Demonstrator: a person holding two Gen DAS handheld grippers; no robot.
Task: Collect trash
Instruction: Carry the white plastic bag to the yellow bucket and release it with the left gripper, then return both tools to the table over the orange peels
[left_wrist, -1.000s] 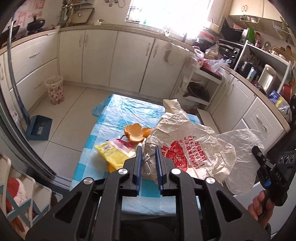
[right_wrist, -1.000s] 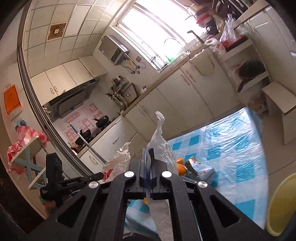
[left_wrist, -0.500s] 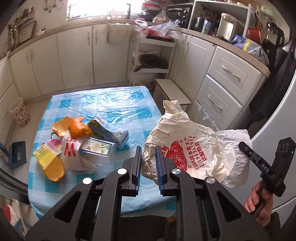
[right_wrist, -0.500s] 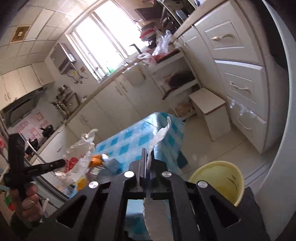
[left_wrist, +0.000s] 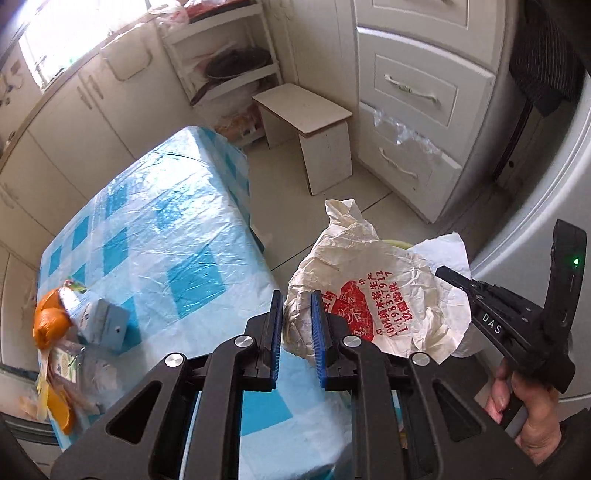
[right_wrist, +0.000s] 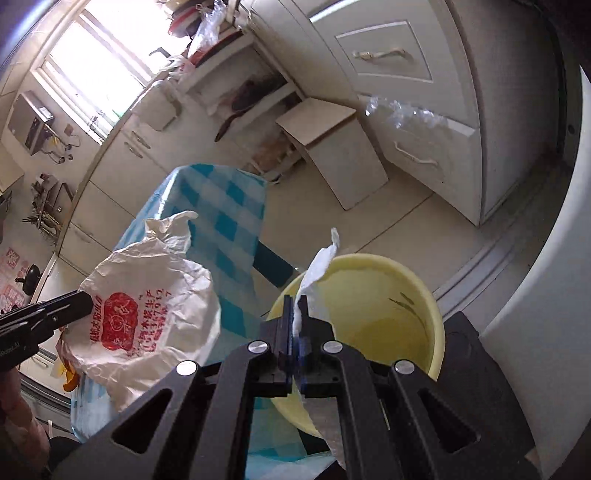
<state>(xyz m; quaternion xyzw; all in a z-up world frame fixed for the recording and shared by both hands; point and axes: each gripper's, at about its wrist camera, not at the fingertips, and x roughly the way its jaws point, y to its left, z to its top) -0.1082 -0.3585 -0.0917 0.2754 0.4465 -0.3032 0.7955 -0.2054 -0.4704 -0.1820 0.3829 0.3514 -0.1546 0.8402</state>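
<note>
A crumpled white plastic bag with red print (left_wrist: 373, 295) hangs between both grippers, past the table's right edge. My left gripper (left_wrist: 296, 304) is shut on one edge of it. My right gripper (right_wrist: 297, 306) is shut on the other edge, a thin white strip (right_wrist: 320, 264), just above a yellow bin (right_wrist: 391, 306) on the floor. The bag also shows in the right wrist view (right_wrist: 147, 310). The right gripper body (left_wrist: 517, 325) shows at the right of the left wrist view. Trash lies on the table's left: orange peel (left_wrist: 48, 321), a small carton (left_wrist: 101, 321) and yellow wrappers (left_wrist: 55, 398).
The table has a blue checked plastic cover (left_wrist: 159, 236). A white stool (left_wrist: 314, 129) stands on the tiled floor beyond it. White drawers (left_wrist: 417, 103) and a rack with pans (left_wrist: 229, 66) line the walls. A grey appliance (left_wrist: 546, 221) is close at right.
Both grippers have swung right with the bag, from over the table to beside it. The yellow bin has come under the right gripper. The trash pile has slid to the left edge of view.
</note>
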